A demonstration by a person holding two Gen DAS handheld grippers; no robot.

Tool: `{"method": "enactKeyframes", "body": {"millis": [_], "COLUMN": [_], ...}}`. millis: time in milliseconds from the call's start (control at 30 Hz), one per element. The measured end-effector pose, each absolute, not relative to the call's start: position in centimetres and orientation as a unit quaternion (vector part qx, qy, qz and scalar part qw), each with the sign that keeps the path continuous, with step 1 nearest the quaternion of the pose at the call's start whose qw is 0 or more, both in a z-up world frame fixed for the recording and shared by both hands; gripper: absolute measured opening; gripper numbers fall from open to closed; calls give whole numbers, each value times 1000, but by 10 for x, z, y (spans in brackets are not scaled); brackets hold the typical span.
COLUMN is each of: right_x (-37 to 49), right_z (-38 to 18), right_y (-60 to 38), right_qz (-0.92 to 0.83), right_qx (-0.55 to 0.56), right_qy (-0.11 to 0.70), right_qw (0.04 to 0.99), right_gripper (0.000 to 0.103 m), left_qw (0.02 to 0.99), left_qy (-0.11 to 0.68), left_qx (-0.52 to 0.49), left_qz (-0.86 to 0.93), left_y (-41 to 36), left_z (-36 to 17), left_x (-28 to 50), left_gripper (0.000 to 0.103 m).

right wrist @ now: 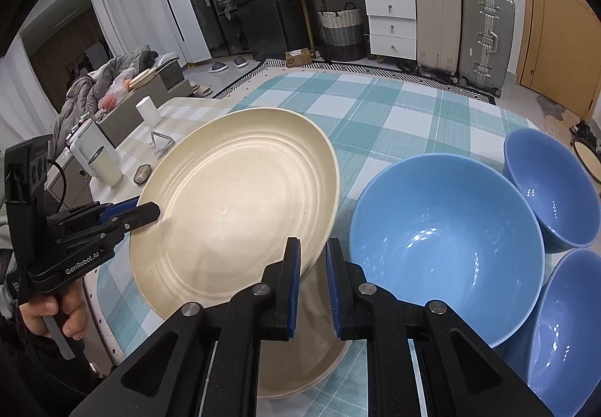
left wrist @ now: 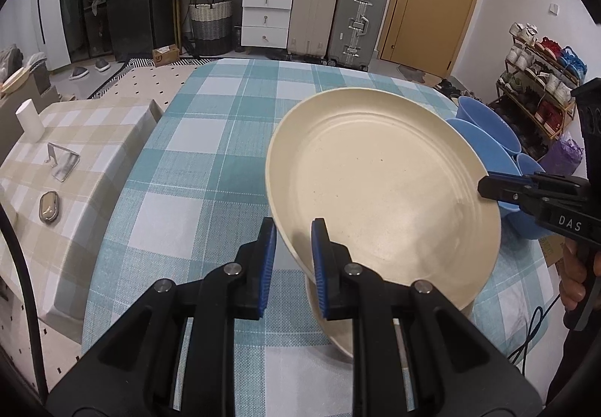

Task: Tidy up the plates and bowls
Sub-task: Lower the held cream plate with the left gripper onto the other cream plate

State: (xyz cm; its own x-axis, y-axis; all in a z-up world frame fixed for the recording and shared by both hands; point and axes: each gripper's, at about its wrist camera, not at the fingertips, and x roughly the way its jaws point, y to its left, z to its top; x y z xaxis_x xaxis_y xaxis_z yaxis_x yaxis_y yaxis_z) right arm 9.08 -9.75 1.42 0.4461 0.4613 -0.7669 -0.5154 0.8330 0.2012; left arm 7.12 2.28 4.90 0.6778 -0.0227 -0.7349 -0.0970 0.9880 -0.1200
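A cream plate [left wrist: 383, 188] [right wrist: 240, 206] hangs tilted above the teal checked table [left wrist: 210, 169] [right wrist: 394, 116]. My left gripper [left wrist: 295, 229] [right wrist: 150, 212] is shut on its near-left rim. At the opposite rim my right gripper [right wrist: 313, 248] [left wrist: 488, 188] is shut on it too. Directly under the held plate a second cream plate [left wrist: 330, 327] [right wrist: 300, 364] lies on the cloth, mostly hidden. To the right stand three blue bowls: a large one [right wrist: 447, 248] [left wrist: 484, 146] close to the plate and two smaller ones [right wrist: 552, 184] [right wrist: 563, 334].
A lower side table with a beige checked cloth [left wrist: 94, 139] stands to the left, carrying a white cup [left wrist: 30, 118] [right wrist: 148, 111], a metal stand [left wrist: 64, 161] and a small tin [left wrist: 49, 210]. A person's hands hold both gripper handles. Drawers and suitcases stand far behind.
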Motion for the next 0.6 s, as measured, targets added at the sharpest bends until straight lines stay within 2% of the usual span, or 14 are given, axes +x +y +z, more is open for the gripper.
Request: {"method": "enactKeyframes", "body": {"millis": [600], "right_x": [56], "right_z": [-3], "right_y": [-109], "right_qz": [282], "right_qx": [-14], "right_qy": [441], "right_qw": [852], "right_gripper": [15], "left_qw": [913], "left_qy": [404], "left_qx": [-56], "left_qz": [6], "left_y": [14], "left_z": [38], "left_x": [53], "left_gripper": [15]}}
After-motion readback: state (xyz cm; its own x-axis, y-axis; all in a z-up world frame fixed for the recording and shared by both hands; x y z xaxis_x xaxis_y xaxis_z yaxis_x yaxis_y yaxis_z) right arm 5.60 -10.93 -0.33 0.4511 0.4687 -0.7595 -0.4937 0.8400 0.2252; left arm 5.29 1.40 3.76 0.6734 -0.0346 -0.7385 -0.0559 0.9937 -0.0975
